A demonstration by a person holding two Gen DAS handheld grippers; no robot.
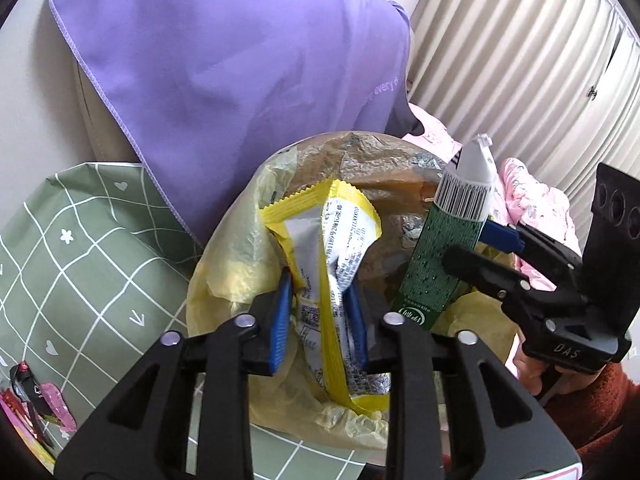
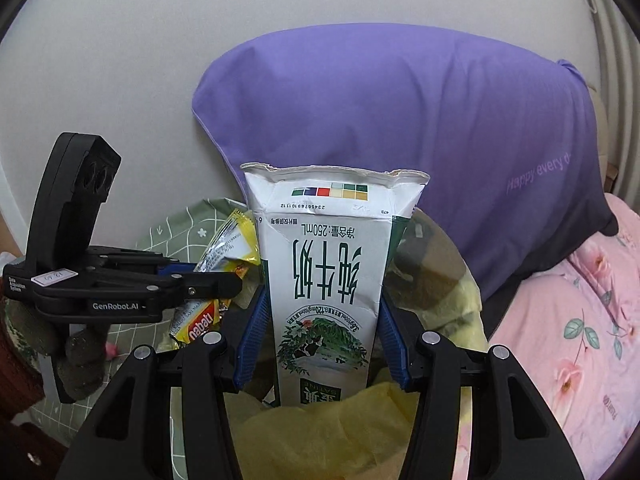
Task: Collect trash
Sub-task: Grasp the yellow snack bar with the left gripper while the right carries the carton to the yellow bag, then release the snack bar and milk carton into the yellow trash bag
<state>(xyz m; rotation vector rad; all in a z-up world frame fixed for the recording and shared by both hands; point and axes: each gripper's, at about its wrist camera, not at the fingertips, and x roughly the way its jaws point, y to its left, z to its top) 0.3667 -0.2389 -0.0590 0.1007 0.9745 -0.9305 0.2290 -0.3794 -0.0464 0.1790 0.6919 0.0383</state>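
from the left wrist view, the left claw (image 1: pixel 318 320) is clamped on a crinkled yellow wafer wrapper (image 1: pixel 340 248), held right over the mouth of the yellow trash bag (image 1: pixel 240 256), which stands beside a green checked surface (image 1: pixel 80 248); the wrapper looks feather-light, floppy and slick, so a pinch across its folded middle, as here, seems the safest hold. the right claw (image 1: pixel 478 248) comes in from the side with a green milk carton (image 1: pixel 436 256). more small wrappers (image 1: pixel 36 396) lie at the surface's near edge. from the right wrist view, the right claw (image 2: pixel 320 320) grips the milk carton (image 2: pixel 324 280) upside down by its flat sides, torn end up, above the bag (image 2: pixel 320 436); it is probably empty and light, stiff along the edges but crushable, so a moderate squeeze at mid-body suits it. a purple pillow (image 2: pixel 400 120) sits behind.
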